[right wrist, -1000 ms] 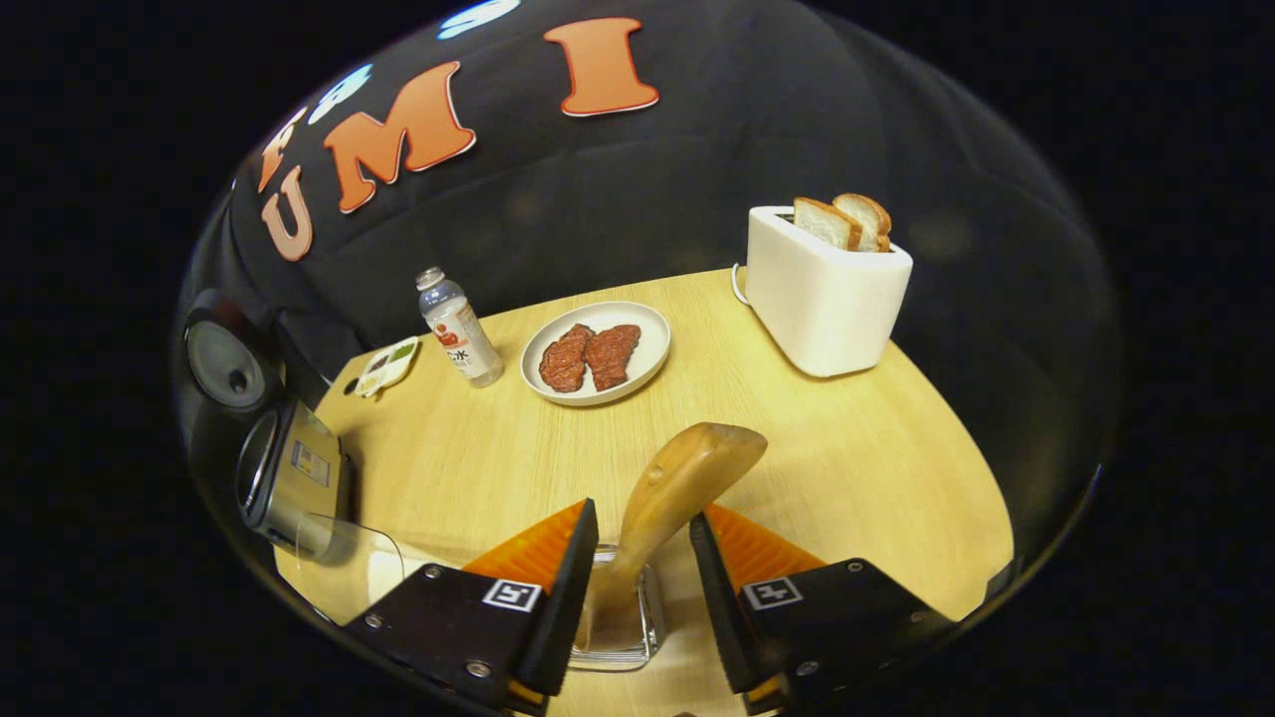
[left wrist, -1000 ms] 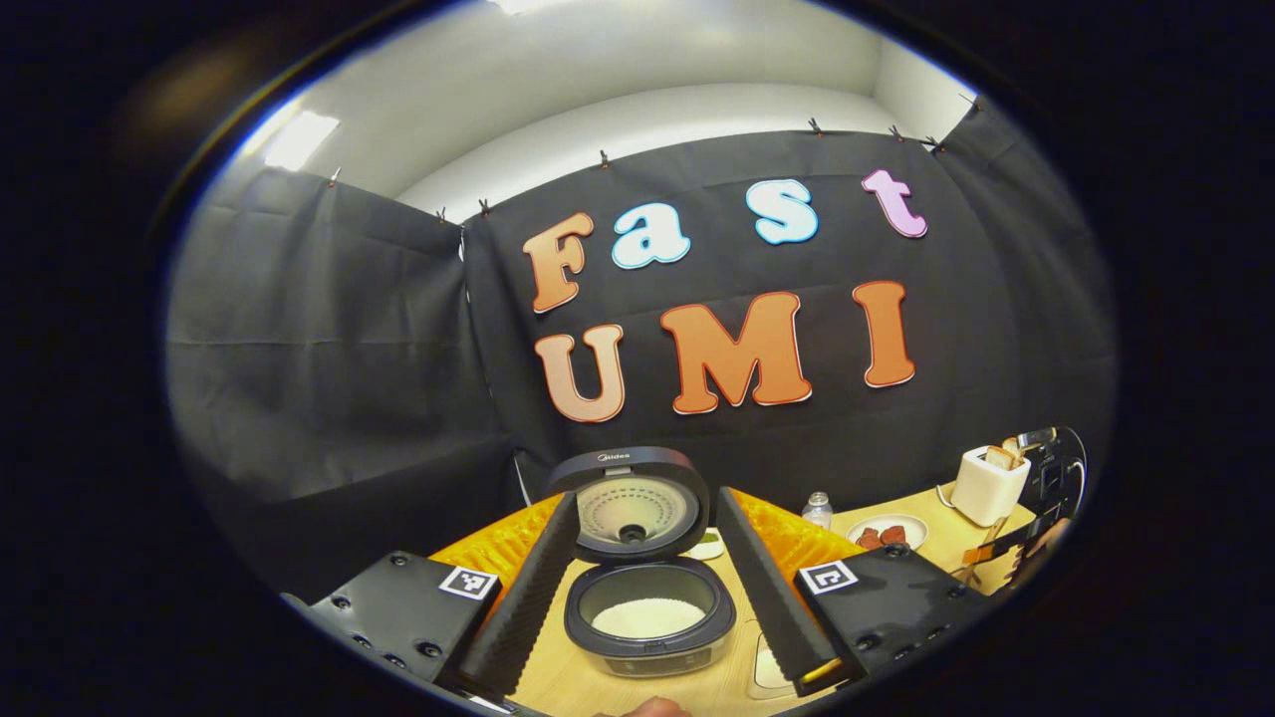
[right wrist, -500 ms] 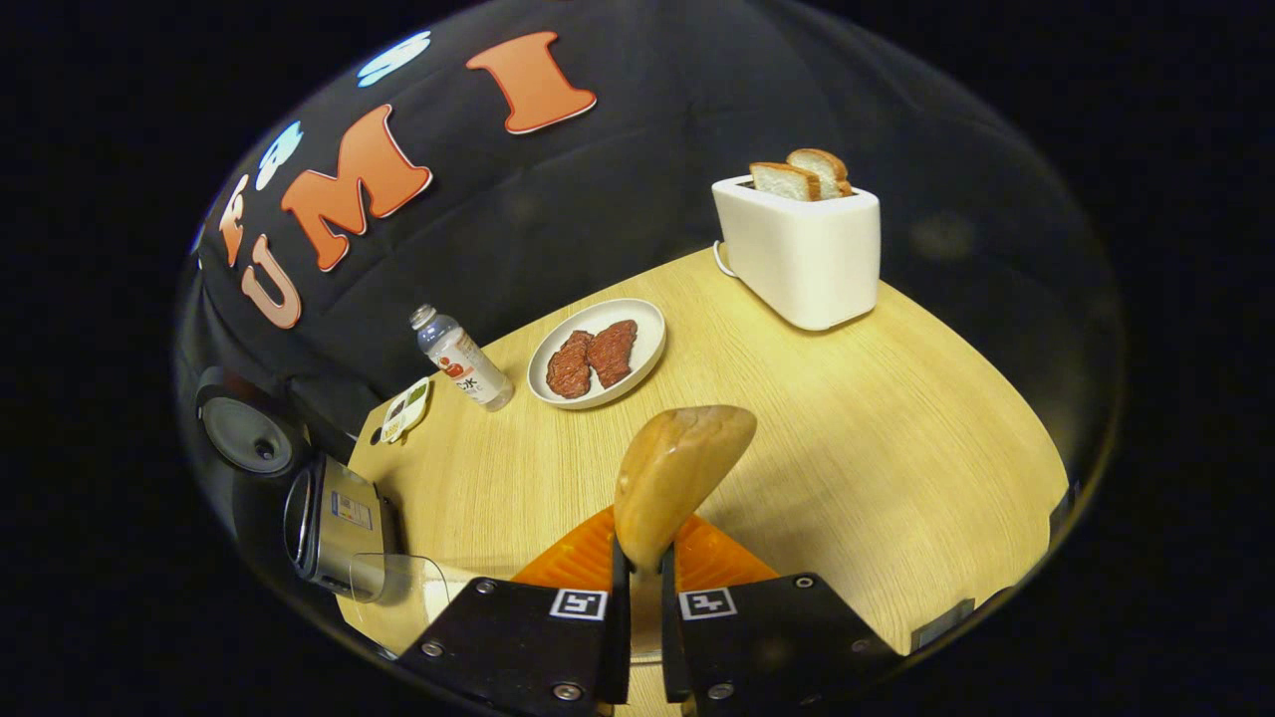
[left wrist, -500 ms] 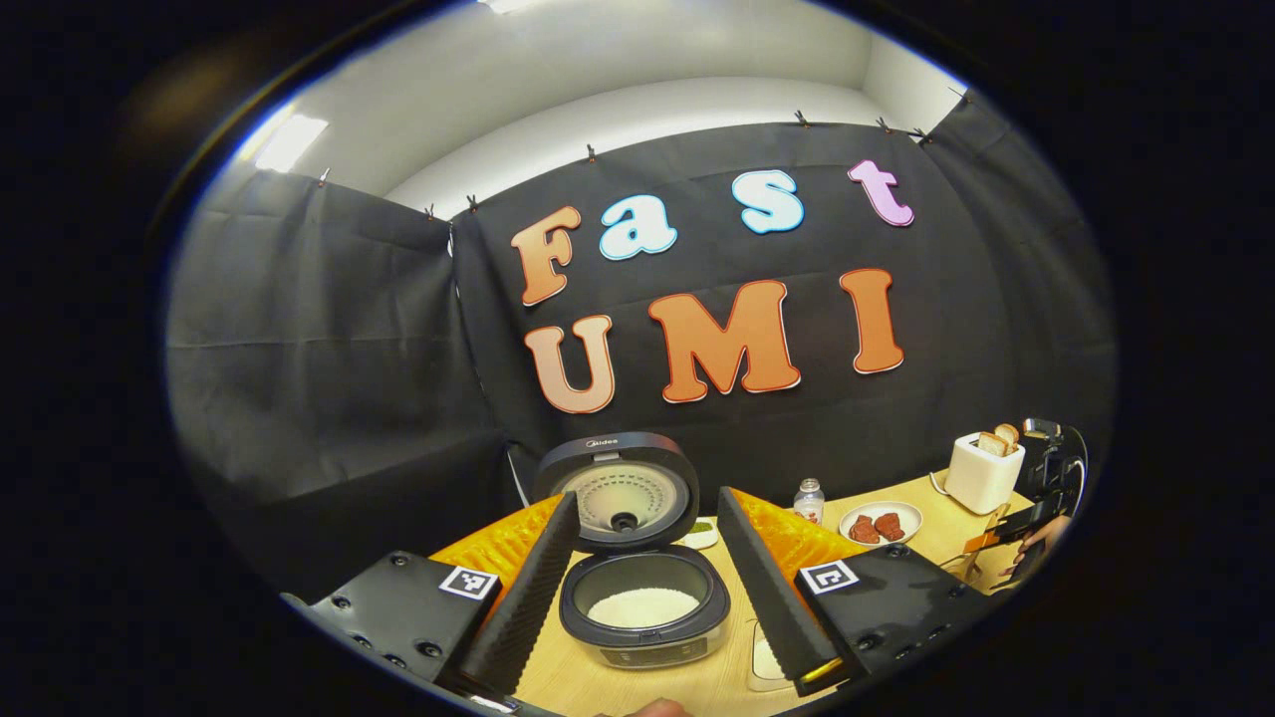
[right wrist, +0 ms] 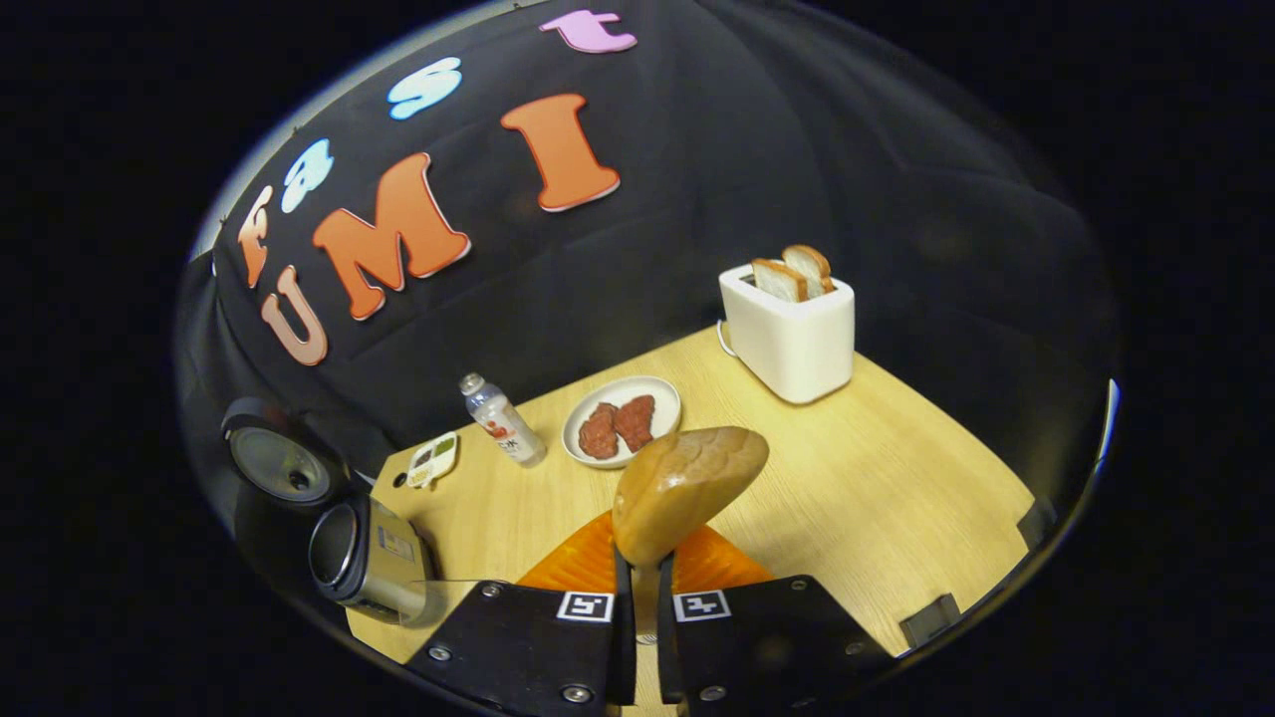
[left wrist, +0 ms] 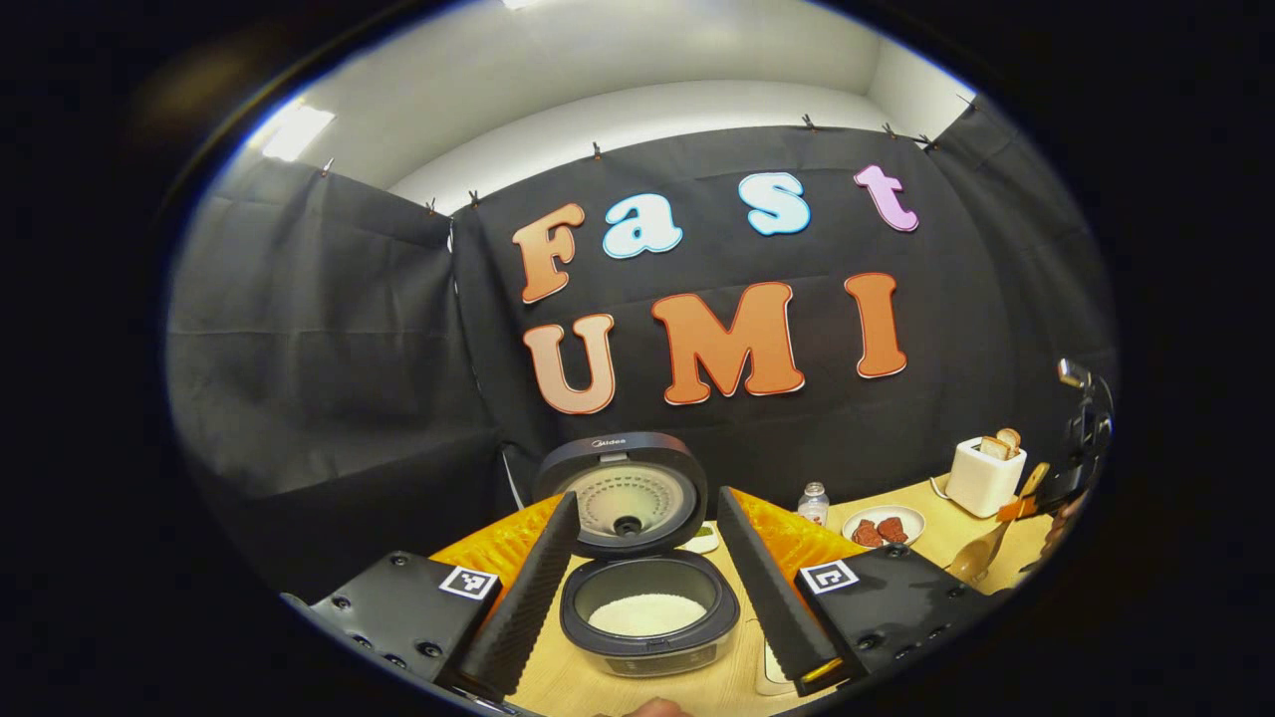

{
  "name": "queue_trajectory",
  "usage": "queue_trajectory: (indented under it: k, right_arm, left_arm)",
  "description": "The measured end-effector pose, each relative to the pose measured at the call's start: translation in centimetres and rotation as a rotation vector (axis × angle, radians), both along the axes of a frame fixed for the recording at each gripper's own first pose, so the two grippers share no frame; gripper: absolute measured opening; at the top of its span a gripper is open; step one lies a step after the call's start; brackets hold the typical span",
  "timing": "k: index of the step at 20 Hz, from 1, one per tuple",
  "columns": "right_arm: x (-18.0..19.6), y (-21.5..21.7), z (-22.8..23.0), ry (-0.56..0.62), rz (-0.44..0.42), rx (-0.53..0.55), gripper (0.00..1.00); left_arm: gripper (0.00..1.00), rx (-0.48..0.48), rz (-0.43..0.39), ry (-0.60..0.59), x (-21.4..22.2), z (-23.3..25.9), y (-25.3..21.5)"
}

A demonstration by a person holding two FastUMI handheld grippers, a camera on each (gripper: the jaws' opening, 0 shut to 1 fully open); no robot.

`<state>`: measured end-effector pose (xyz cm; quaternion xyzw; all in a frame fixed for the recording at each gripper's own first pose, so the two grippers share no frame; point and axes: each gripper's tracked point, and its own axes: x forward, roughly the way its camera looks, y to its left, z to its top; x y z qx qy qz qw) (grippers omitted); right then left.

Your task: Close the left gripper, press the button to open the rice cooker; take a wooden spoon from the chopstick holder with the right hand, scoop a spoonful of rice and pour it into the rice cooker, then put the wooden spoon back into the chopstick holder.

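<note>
Bottle (right wrist: 501, 420) left of plate (right wrist: 623, 418), toaster (right wrist: 792, 334) right

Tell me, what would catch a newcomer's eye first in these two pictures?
Probably the wooden spoon, its bowl sticking up close to the camera, pinched by the right gripper. Next, the rice cooker framed by the left gripper's spread fingers, lid up, white rice inside. Behind the spoon stands a white toaster with two bread slices.

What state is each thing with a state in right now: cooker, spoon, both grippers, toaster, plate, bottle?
Rice cooker: lid up, white rice in the pot.
Wooden spoon: clamped in the right gripper, lifted above the table.
Right gripper: shut on the spoon.
Left gripper: open, holding nothing.
Toaster: two bread slices sticking up.
Plate: two reddish-brown pieces on it.
Bottle: upright, capped.
</note>
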<state>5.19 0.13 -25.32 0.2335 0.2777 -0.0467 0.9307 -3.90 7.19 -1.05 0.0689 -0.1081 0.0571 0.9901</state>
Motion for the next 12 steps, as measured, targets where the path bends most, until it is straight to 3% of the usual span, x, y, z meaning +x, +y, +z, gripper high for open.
queue_trajectory:
  k: [1,2,6,12]
  right_arm:
    - [0.0,0.9,1.5,-0.028,0.019,0.0,0.08]
    - [-0.1,2.2,2.6,-0.048,0.047,0.008,0.08]
    - [-0.5,8.4,3.9,-0.073,0.172,0.029,0.08]
    - [-1.3,14.7,0.0,-0.066,0.359,-0.24,0.08]
  left_arm:
    - [0.91,-0.008,0.001,0.004,0.2,-0.2,0.6]
    - [0.95,-0.014,0.001,0.007,0.4,-0.4,1.0]
    - [0.95,-0.012,0.015,-0.004,0.4,-0.3,2.8]
    - [0.95,0.007,0.035,0.007,0.0,-1.0,4.7]
